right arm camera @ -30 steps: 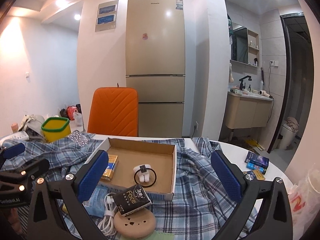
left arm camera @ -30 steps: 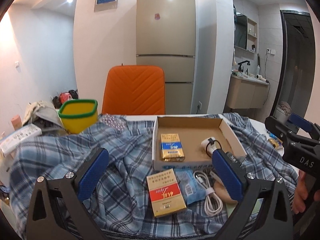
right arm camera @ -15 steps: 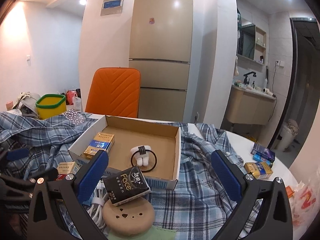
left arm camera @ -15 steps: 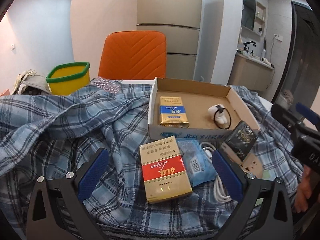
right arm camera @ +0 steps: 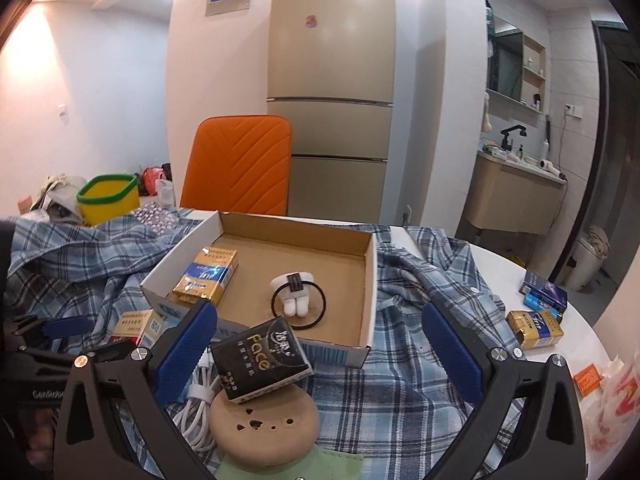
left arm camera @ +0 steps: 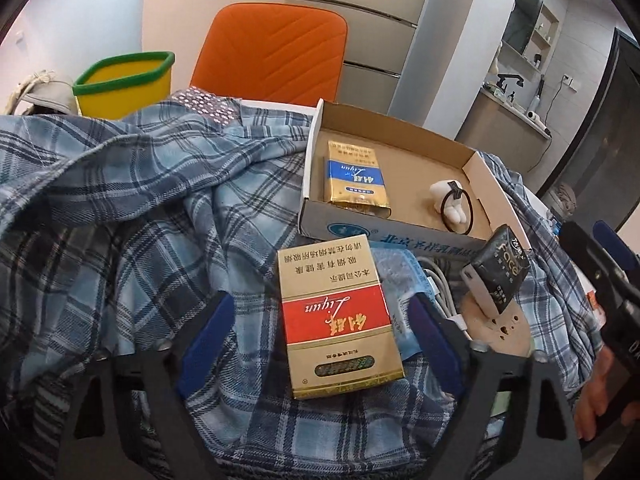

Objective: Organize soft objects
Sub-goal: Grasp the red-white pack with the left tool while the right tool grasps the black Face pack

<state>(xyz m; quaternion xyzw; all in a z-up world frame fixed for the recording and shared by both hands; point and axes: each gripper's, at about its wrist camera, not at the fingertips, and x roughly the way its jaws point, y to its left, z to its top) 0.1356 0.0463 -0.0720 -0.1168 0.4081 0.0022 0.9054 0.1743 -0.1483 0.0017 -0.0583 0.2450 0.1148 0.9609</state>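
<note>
The red-and-gold pack (left arm camera: pixel 340 320) lies flat on the plaid shirt (left arm camera: pixel 140 220) just before the cardboard box (left arm camera: pixel 384 236). The left gripper (left arm camera: pixel 320 320) straddles it, jaws closing, not touching. The right gripper (right arm camera: pixel 320 344) stands spread over the black tissue pack (right arm camera: pixel 262 360).

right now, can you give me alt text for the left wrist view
The left gripper has its fingers closing around a red and gold cigarette pack lying on a blue plaid shirt, not yet pressing it. Behind sits an open cardboard box holding a blue and gold pack and a white hair tie toy.
</note>
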